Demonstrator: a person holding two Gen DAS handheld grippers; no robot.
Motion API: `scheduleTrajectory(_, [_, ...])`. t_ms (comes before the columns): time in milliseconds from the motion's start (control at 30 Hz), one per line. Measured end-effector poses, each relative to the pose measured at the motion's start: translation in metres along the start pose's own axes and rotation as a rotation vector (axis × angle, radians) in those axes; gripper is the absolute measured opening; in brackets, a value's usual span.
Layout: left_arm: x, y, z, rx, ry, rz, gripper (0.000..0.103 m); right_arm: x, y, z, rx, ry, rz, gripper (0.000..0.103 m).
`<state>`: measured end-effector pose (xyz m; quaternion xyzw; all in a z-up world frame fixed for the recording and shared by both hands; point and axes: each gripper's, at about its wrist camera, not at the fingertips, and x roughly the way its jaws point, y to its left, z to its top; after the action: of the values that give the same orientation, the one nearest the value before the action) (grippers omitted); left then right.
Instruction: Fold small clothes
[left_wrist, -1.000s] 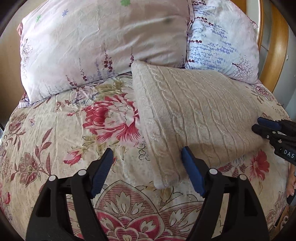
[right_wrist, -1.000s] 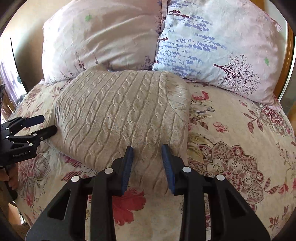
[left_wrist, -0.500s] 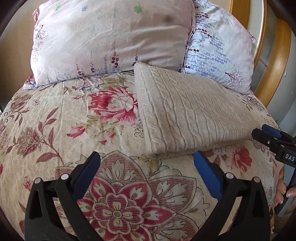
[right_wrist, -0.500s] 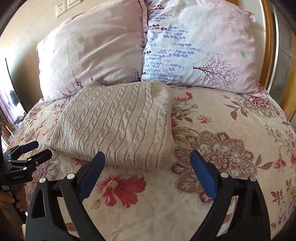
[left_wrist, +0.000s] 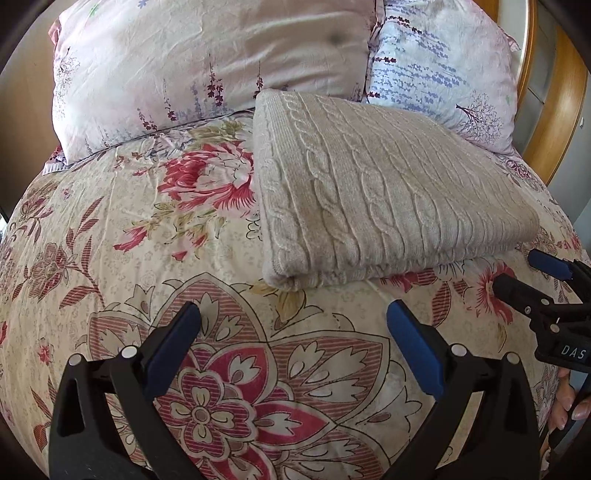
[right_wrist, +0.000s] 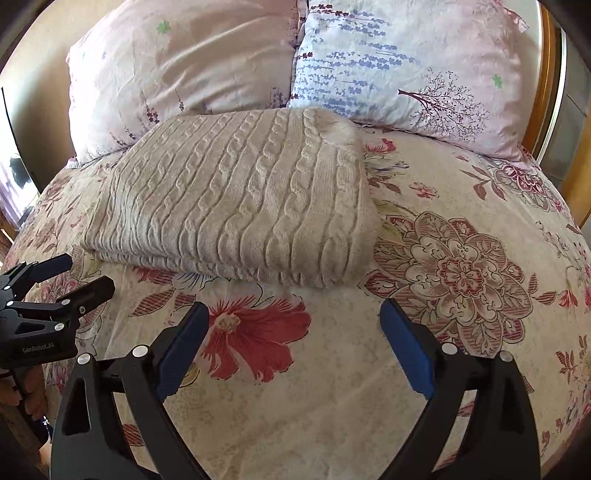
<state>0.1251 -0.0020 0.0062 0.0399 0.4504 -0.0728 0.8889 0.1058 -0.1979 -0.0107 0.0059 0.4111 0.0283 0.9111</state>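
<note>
A beige cable-knit sweater (left_wrist: 373, 192) lies folded into a flat rectangle on the floral bedspread (left_wrist: 147, 236), its far edge against the pillows. It also shows in the right wrist view (right_wrist: 240, 199). My left gripper (left_wrist: 293, 314) is open and empty, hanging just short of the sweater's near left corner. My right gripper (right_wrist: 293, 314) is open and empty, just short of the near right corner. Each gripper shows at the edge of the other's view, the right one (left_wrist: 517, 273) and the left one (right_wrist: 85, 273). Neither touches the sweater.
Two pillows lean at the head of the bed, a pink one (left_wrist: 207, 62) and a blue-printed one (left_wrist: 443, 70). A wooden headboard (left_wrist: 554, 122) curves along the right side. The bedspread (right_wrist: 461, 258) spreads right of the sweater.
Both grippers have let go of the sweater's near edge, opened wide and pulled back toward me. The sweater now lies flat and still.
</note>
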Motion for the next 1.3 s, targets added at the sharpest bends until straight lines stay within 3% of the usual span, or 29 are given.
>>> scheduleTrajectory(467, [0.004,-0.004,-0.002,0.012,0.02,0.038,0.101,0.013,0.003,-0.001,-0.012,0.073,-0.05,0.102])
scheduleTrajectory(1300, [0.004,-0.004,-0.002,0.012,0.02,0.032,0.101,0.013,0.003,-0.001,-0.016,0.071,-0.049,0.102])
